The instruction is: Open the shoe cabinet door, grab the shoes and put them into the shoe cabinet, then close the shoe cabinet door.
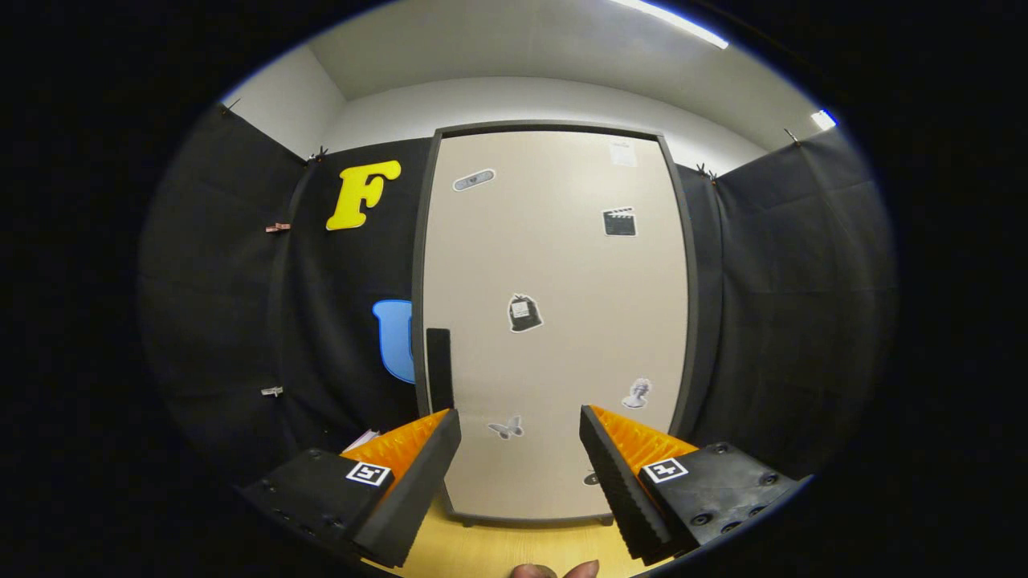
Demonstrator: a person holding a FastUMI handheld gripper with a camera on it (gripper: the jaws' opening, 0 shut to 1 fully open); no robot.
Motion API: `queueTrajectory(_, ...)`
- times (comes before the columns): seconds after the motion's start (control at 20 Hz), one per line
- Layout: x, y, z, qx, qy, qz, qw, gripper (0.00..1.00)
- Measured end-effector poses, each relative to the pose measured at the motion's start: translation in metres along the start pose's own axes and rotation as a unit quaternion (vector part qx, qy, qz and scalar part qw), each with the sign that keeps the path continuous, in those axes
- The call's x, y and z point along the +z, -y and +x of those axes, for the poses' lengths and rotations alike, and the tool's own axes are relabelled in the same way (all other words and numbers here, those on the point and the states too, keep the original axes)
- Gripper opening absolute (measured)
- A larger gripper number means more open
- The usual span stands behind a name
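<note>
One rigid, smooth shoe cabinet door (554,321) stands shut just beyond our gripper (520,449), whose fingers sit spread and empty, so we judge the dark handle (438,368) at its edge the likeliest hold.

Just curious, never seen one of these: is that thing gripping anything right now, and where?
Nothing is held. The hand-held gripper is open, fingers apart in front of the closed shoe cabinet door.

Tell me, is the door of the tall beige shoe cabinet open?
No, the beige cabinet door sits flush in its dark frame, and the gripper hangs open before it, its fingers holding nothing.
</note>
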State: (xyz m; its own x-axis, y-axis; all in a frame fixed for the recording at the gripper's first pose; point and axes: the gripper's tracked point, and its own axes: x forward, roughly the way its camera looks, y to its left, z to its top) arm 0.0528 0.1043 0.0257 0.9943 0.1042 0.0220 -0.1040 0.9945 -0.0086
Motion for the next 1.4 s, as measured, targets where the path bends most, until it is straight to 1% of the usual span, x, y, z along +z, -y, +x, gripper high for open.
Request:
queueTrajectory(0.15,-0.005,-0.028,0.031,0.011,-0.006,0.001,1.000,0.98)
queueTrajectory(0.25,-0.011,-0.037,0.054,0.005,-0.009,-0.011,1.000,0.97)
queueTrajectory(0.4,-0.027,-0.053,0.088,0.004,-0.024,-0.011,1.000,0.98)
queueTrajectory(0.7,-0.053,-0.073,0.145,0.001,-0.057,0.009,0.998,0.98)
queueTrajectory(0.8,-0.056,-0.078,0.158,-0.002,-0.056,0.006,0.998,0.90)
queueTrajectory(0.85,-0.056,-0.079,0.162,-0.004,-0.053,0.006,0.999,0.81)
queueTrajectory(0.9,-0.057,-0.075,0.163,-0.020,-0.051,0.003,0.999,0.75)
queueTrajectory(0.95,-0.056,-0.076,0.166,-0.027,-0.043,0.006,0.999,0.57)
queueTrajectory(1.0,-0.056,-0.076,0.163,-0.030,-0.041,0.007,0.999,0.52)
queueTrajectory(1.05,-0.055,-0.069,0.166,-0.047,-0.040,-0.004,0.998,0.48)
queueTrajectory(1.1,-0.055,-0.068,0.160,-0.048,-0.040,0.009,0.998,0.49)
queueTrajectory(1.15,-0.058,-0.069,0.164,-0.049,-0.045,0.020,0.998,0.36)
queueTrajectory(1.2,-0.059,-0.069,0.167,-0.050,-0.047,0.024,0.997,0.36)
queueTrajectory(1.25,-0.057,-0.068,0.164,-0.050,-0.046,0.021,0.997,0.31)
queueTrajectory(1.4,-0.055,-0.068,0.163,-0.049,-0.034,0.020,0.998,0.31)
